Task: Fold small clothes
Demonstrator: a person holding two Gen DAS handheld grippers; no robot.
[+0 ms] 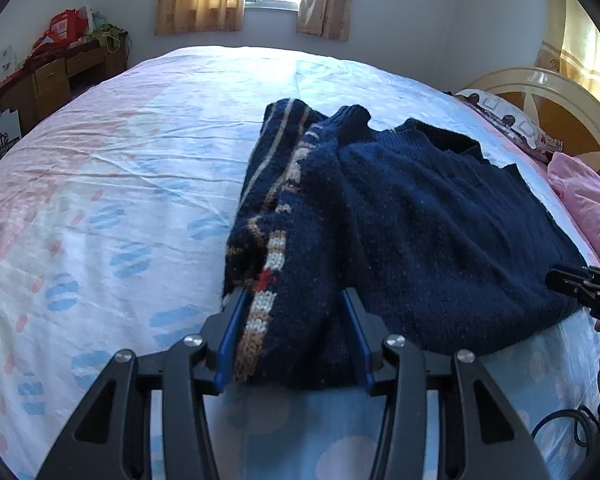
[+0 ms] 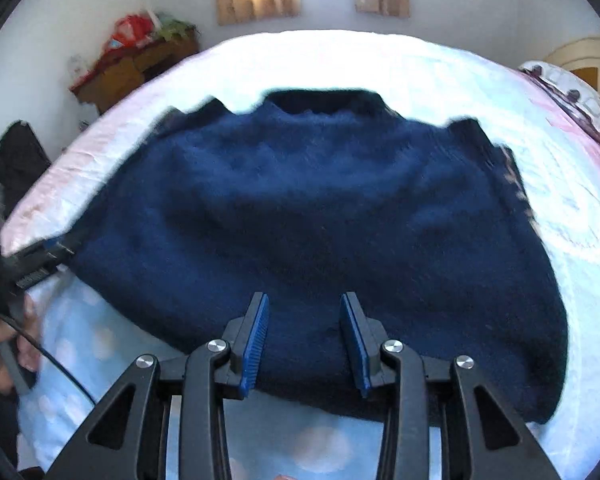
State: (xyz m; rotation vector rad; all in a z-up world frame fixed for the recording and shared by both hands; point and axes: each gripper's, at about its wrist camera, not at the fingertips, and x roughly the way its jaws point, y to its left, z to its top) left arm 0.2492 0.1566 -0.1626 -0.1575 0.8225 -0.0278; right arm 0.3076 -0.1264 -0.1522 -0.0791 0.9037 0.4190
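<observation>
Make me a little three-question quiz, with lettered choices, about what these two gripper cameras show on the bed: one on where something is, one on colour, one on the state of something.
1. Where does the sweater lie?
A. on the bed sheet
B. on the wooden desk
C. on the floor

2. What is the sweater's main colour?
A. red
B. navy blue
C. yellow

3. How does the left gripper stand?
A. shut, fingers touching
B. far from the sweater
C. fingers apart, a folded sweater edge between them

Answers:
1 A, it is spread on the patterned sheet.
2 B, the knit is dark blue with a tan and white stripe.
3 C, the striped fold sits between its blue pads.
</observation>
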